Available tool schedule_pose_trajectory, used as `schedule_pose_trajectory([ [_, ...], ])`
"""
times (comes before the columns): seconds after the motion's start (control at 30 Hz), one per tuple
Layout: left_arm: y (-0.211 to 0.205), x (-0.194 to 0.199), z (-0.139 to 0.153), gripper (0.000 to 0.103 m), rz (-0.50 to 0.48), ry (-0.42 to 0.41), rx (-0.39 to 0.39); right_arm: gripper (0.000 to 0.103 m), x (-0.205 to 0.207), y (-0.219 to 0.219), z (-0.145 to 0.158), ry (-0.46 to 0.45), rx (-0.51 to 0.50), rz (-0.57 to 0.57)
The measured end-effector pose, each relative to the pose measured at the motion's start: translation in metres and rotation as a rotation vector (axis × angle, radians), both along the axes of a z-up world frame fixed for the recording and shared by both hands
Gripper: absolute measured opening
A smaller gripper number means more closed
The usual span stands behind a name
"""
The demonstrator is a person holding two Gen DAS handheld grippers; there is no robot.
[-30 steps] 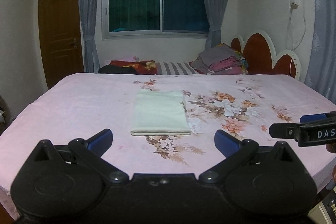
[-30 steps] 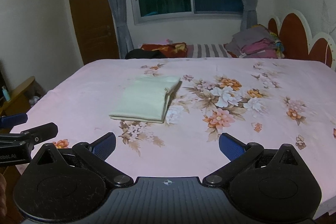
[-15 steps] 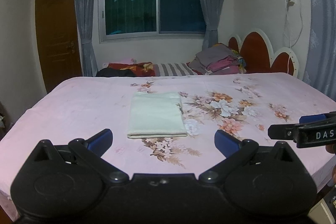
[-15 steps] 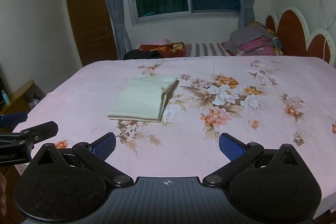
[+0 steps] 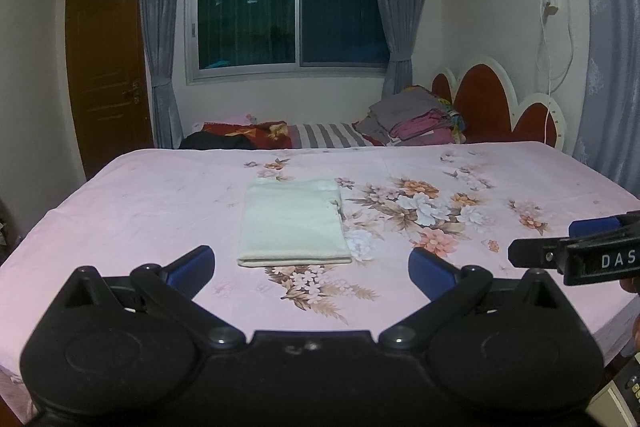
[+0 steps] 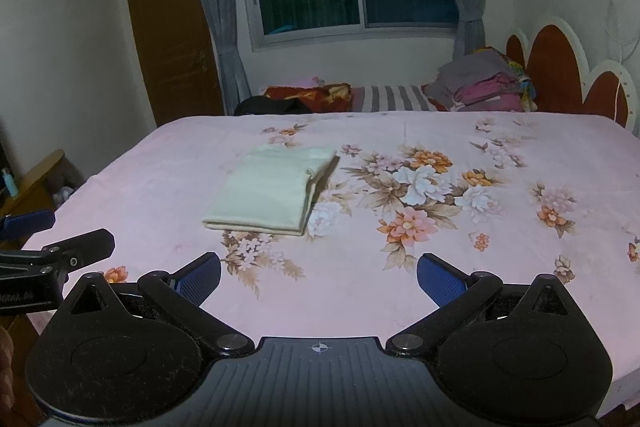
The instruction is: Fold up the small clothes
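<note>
garment: cream cloth (image 5: 292, 223) lies folded flat on pink bedsheet (image 5: 120, 195)
left gripper (image 5: 312, 267): jaws apart, empty
right gripper (image 6: 319, 273): jaws apart, empty
advice: leave the fold alone, keep clear

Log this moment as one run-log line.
cloth: folded, flat on bed | left gripper: open, empty | right gripper: open, empty | neither touches cloth

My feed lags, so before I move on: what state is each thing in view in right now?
Pale cream cloth garment: folded into a flat rectangle, lying on the pink floral bedsheet.
Left gripper: open, empty.
Right gripper: open, empty.
Brown wooden door: closed.
Grey curtains: drawn apart.
Grey-and-pink clothes pile: stacked by the headboard.
</note>
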State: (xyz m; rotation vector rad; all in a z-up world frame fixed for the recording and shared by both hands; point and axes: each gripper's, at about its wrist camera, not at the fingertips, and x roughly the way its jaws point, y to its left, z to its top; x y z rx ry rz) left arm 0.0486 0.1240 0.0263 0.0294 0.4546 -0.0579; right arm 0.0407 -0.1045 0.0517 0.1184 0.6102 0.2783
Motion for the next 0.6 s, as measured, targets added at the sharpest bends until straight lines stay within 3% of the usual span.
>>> schedule_pose_trajectory([
  [0.6, 0.0005, -0.0005, 0.0015, 0.103, -0.003, -0.001, 0.003, 0.103, -0.0003, 0.0009, 0.0009, -0.008, -0.012, 0.014],
])
